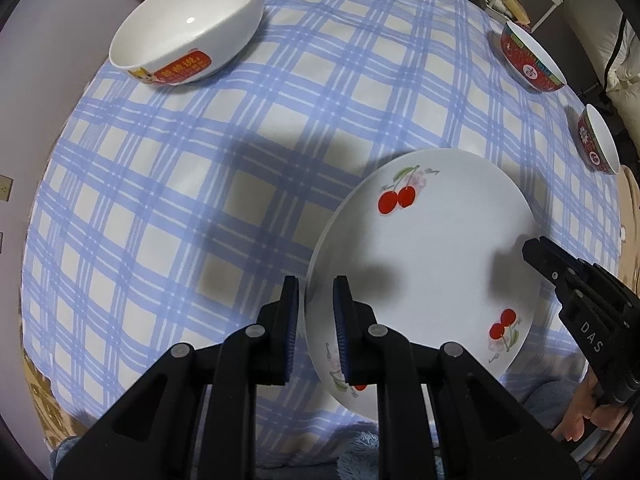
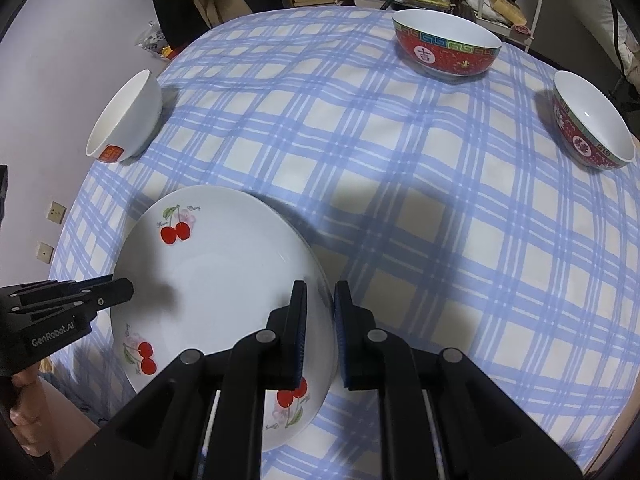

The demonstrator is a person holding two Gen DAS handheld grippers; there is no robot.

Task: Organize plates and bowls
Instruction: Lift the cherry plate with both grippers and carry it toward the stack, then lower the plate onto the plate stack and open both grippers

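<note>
Little looked sorted: both grippers, left gripper (image 1: 316, 320) and right gripper (image 2: 320, 320), pinched opposite rims of the cherry plate (image 2: 224, 280) near the tabletop's (image 2: 400, 200) front edge, while three bowls sat scattered toward its other edges.

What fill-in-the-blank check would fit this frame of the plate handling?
1. The plate is printed with red ____.
2. The left tool and the right tool straddle the plate's rim on ____ sides.
3. The number of bowls on the cloth is ____.
4. The white bowl carries a ____ sticker.

Missing words: cherries; opposite; three; red
</note>
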